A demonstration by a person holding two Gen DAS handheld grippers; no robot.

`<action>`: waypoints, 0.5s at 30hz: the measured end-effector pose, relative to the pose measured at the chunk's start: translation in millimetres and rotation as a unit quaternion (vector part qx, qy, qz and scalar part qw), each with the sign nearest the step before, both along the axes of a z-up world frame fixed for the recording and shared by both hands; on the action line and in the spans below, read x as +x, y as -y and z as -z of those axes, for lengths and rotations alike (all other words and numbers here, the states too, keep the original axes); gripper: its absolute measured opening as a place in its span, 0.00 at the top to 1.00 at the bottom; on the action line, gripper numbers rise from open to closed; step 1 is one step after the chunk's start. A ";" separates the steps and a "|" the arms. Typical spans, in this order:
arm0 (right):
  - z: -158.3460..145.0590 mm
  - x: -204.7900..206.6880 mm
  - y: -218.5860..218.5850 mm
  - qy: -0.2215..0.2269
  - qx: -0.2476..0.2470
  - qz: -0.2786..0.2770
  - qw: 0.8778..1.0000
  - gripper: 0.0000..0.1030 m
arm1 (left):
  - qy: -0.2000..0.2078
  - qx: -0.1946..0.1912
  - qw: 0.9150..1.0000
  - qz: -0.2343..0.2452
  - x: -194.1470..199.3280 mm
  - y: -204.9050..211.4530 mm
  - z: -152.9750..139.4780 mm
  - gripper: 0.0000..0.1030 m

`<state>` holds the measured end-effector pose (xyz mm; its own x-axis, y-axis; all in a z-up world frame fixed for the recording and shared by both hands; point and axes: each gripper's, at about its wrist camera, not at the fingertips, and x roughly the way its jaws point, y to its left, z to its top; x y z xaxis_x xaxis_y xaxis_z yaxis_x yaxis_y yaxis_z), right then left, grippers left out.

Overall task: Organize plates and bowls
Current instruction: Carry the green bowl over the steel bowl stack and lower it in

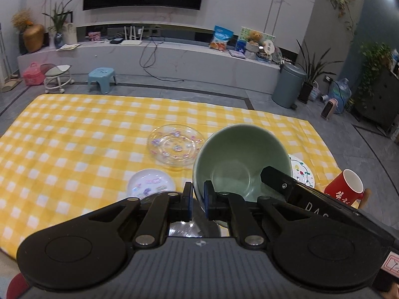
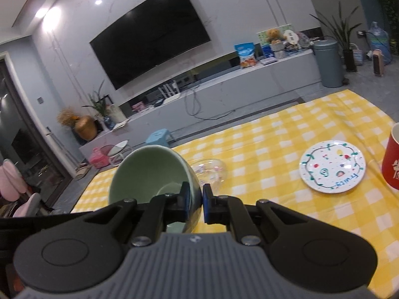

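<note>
A green bowl [image 1: 239, 157] is held tilted above the yellow checked cloth [image 1: 74, 137]. My left gripper [image 1: 198, 200] is shut on its left rim. My right gripper [image 2: 195, 203] is shut on its right rim, and the bowl [image 2: 147, 172] shows in the right wrist view too. The right gripper's finger [image 1: 276, 178] reaches into the bowl in the left wrist view. A clear glass plate [image 1: 175, 147] lies beyond the bowl. A small white plate [image 1: 149, 183] lies by my left gripper. A white painted plate [image 2: 333, 167] lies to the right.
A red mug [image 2: 391, 159] stands at the cloth's right edge, next to the painted plate. The cloth [image 2: 274, 137] lies on a grey floor. A TV unit, a blue stool [image 1: 102, 78] and a grey bin [image 1: 288, 86] stand beyond the cloth.
</note>
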<state>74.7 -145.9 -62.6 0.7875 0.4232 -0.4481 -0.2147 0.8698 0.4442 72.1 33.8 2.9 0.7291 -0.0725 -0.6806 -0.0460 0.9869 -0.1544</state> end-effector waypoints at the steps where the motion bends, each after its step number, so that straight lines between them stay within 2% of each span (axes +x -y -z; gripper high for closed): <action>1: -1.4 -2.6 -2.1 -0.001 0.001 -0.006 1.000 0.92 | 0.003 0.003 1.000 -0.004 -3.5 -1.5 -0.8 0.91; 7: 3.0 -11.5 -7.5 -0.041 0.031 -0.038 0.998 0.92 | 0.003 0.007 1.000 -0.029 -25.7 -14.2 0.2 0.92; 15: 7.9 -13.5 -17.7 -0.062 0.013 -0.061 0.996 0.91 | -0.021 0.006 0.999 -0.043 -33.3 -23.7 13.2 0.91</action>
<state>61.2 -128.1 -70.5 0.6685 0.5247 -0.5270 -0.2594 0.8287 0.4960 38.7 57.5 -10.4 0.7032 -0.0021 -0.7110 -0.1370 0.9809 -0.1384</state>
